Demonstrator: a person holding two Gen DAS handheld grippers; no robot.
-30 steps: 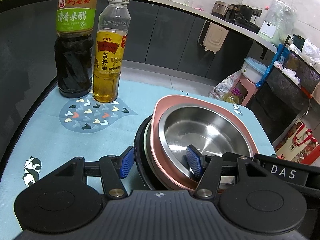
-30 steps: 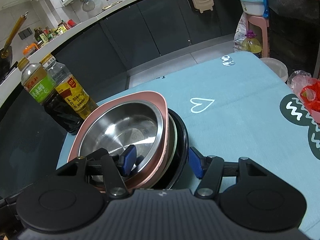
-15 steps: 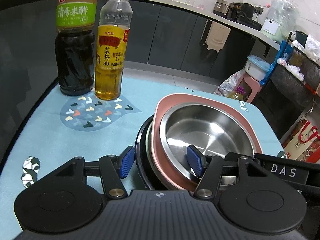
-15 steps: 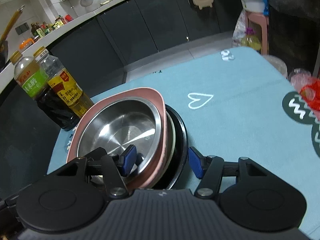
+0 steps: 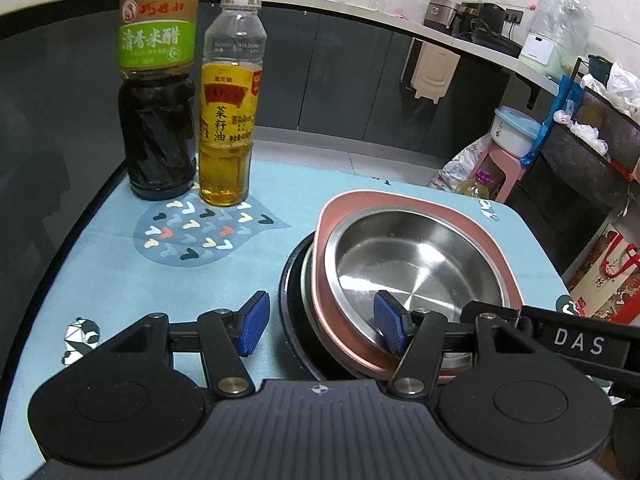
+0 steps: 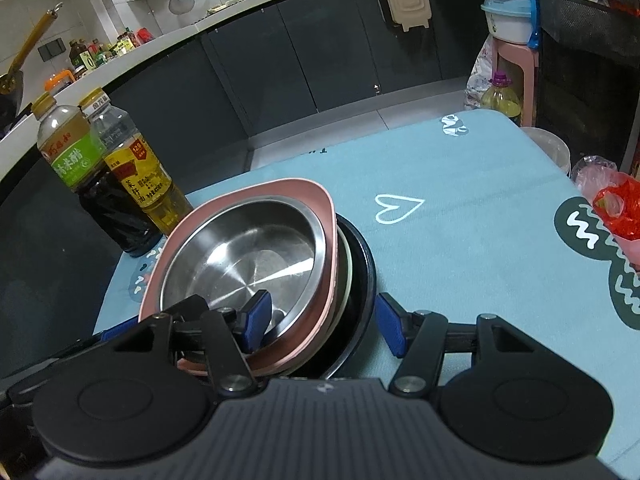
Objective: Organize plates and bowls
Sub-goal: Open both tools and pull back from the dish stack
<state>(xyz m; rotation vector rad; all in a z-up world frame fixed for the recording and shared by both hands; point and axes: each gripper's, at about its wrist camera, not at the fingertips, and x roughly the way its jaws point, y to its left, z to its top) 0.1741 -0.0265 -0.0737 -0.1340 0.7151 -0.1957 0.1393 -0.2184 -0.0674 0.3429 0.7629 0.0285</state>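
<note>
Steel bowl (image 5: 416,268) nested in pink dish (image 5: 404,204) atop black plate (image 5: 294,300), at table's (image 5: 100,280) 4 o'clock; left gripper (image 5: 322,326) and right gripper (image 6: 324,322) both wide, straddling stack rims, nothing clamped; 2 bottles (image 5: 192,92) at 11 o'clock.

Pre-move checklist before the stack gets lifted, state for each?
1. Left tool straddles the stack's rim, one pad inside the steel bowl, one outside: ok.
2. Right tool straddles the opposite rim: ok.
3. Pads pressing on the rims: cannot tell.
4. Steel bowl nested in the pink dish, over a pale plate and the black plate: ok.
5. Stack centred: not ok; the pink dish sits off-centre on the black plate.
6. Vinegar bottle and oil bottle upright, apart from the stack: ok.
</note>
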